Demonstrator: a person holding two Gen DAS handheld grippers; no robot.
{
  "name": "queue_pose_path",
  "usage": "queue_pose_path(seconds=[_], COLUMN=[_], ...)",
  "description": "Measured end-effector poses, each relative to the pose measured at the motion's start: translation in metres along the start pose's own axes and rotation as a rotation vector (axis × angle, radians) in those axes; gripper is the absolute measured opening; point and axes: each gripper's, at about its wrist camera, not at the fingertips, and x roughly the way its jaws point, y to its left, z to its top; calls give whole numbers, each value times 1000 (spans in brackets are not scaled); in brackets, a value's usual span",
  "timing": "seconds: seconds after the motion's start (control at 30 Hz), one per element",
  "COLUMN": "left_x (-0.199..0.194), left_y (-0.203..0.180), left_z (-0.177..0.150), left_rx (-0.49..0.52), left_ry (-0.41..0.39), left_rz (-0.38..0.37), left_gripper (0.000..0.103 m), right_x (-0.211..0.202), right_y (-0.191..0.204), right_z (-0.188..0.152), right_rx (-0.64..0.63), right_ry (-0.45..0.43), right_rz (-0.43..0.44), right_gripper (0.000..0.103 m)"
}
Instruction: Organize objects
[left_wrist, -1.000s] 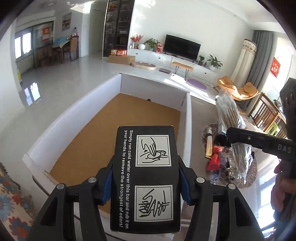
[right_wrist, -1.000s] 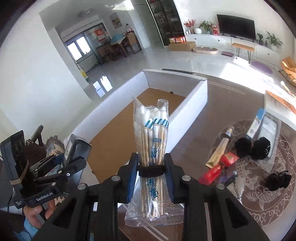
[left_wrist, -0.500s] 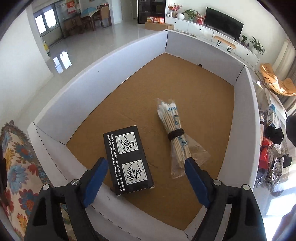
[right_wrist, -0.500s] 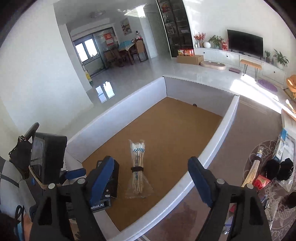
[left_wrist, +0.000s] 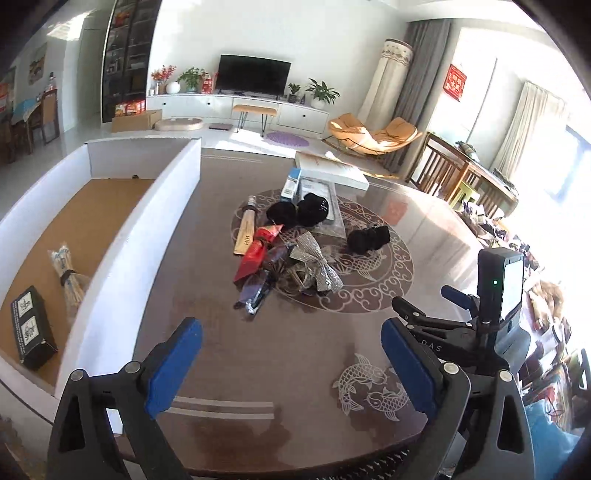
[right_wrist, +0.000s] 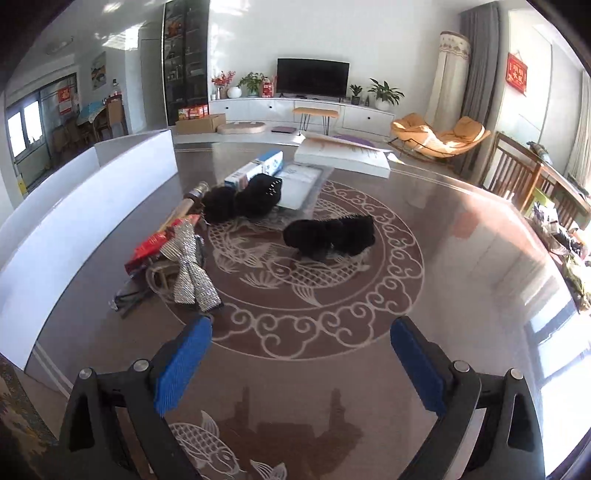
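Both tongs, left (left_wrist: 291, 365) and right (right_wrist: 301, 365), widening, nothing between, aimed at tabletop (left_wrist: 295, 354) clutter (left_wrist: 288, 254). Black box (left_wrist: 31, 326) and swab bundle (left_wrist: 68, 275) lie in tray (left_wrist: 147, 206), far left, apparently sorted.

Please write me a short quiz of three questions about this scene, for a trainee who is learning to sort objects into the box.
1. True or false: the black box lies inside the white tray.
2. What lies next to it in the tray?
   A. a silver bow
   B. a bundle of cotton swabs
   C. a red packet
3. What is between the fingers of the left gripper and of the right gripper?

Key:
1. True.
2. B, the bundle of cotton swabs.
3. Nothing; both are opening over the table.
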Motion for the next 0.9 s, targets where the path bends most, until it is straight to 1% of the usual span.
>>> queue_pose_path(seconds=[0.1,0.17,0.27,0.47,0.5,0.53,0.63,0.7,0.9], left_x=[41,62,77,94,96,99,104,108,118], left_y=[-22,-27,-20,3,6,9,13,15,22], left_z=[-25,-39,-51,-55,-55,-53,-49,-45,-42], left_rx=[27,44,68,47,47,49,72,81,79], left_ry=[88,127,152,157,158,158,154,153,144], left_rz=[-18,19,91,179,189,201,238,246,229], left_gripper=[99,99,98,98,98,98,98,98,99], right_x=[7,11,19,46,49,50,53,53,53], right_y=[-35,-44,-48,-31,-29,-26,-21,-20,-18], right_z=[-27,-36,-41,-37,-37,-36,-37,-37,-38], right_rx=[35,50,64,58,64,61,57,56,60], right_ry=[74,103,125,177,173,173,167,165,154], right_rz=[-43,-52,-36,15,28,26,30,32,26], right_gripper=[98,98,98,99,99,101,103,103,103])
